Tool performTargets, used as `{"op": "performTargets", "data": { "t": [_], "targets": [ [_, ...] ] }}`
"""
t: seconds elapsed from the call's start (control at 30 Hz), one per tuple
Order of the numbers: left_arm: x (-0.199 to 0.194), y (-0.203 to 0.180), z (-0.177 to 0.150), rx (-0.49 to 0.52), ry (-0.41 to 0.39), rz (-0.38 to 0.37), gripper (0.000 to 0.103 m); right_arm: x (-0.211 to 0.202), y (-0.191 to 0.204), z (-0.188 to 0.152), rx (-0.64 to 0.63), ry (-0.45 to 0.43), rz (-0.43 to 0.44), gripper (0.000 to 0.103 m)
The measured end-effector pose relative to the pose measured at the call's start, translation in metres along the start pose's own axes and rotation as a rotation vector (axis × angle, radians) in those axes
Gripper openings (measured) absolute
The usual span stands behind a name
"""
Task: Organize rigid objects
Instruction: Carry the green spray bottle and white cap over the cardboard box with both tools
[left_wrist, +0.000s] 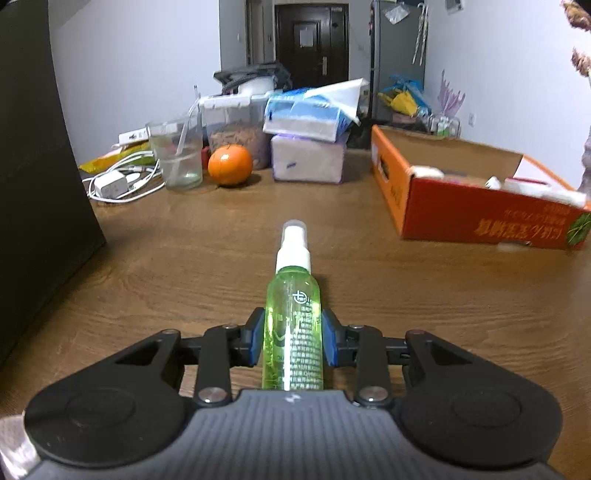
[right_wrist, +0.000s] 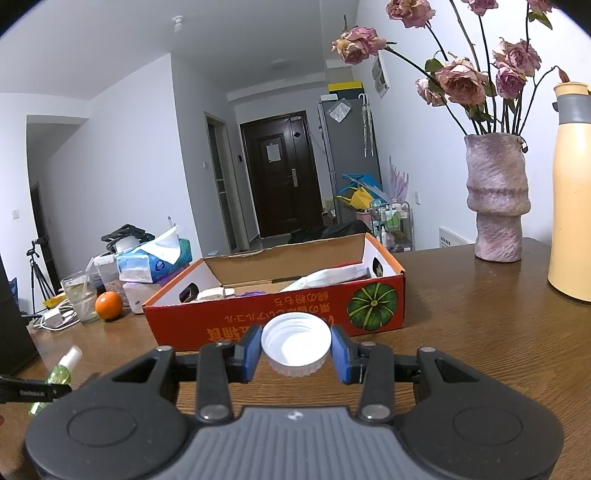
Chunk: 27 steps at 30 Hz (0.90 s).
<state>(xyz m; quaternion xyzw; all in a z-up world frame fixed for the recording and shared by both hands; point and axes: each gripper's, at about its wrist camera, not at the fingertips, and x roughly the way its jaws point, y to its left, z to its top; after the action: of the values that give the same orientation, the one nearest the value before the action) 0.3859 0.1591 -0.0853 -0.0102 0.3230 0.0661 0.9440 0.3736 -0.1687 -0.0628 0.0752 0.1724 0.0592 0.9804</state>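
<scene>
- Gripping a green spray bottle (left_wrist: 293, 328) by its body, the left gripper (left_wrist: 293, 341) has its blue pads (left_wrist: 257, 341) pressed against both sides; the white nozzle points to the far side, over the wooden table (left_wrist: 184, 266).
- Holding a white ribbed bottle cap (right_wrist: 296, 343), open side up, the right gripper (right_wrist: 296, 350) has a blue pad closed in on either side of it, just near of the orange cardboard box (right_wrist: 258, 325).
- That box sits on the table's right part in the left wrist view, open-topped, with several white items inside that are too blurred to name.
- At the far left stand an orange (left_wrist: 230, 164), a clear glass (left_wrist: 177, 158) with a straw, a white charger with cables (left_wrist: 114, 184), and a tissue pack (left_wrist: 308, 158) stacked under a blue one.
- On the far right in the right wrist view stand a pink vase (right_wrist: 496, 199) of dried roses and a yellow thermos (right_wrist: 570, 192).
- From the right wrist view, the spray bottle shows at the near left, well apart from the box.
</scene>
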Motion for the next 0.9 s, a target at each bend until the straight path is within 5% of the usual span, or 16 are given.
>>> {"op": "performTargets", "data": {
  "t": [0.9],
  "targets": [
    [-0.056,-0.097,0.045,-0.010,-0.178,-0.183,0.033,-0.008,0.007,0.022,-0.011,-0.049,0.065,0.039]
  ]
}}
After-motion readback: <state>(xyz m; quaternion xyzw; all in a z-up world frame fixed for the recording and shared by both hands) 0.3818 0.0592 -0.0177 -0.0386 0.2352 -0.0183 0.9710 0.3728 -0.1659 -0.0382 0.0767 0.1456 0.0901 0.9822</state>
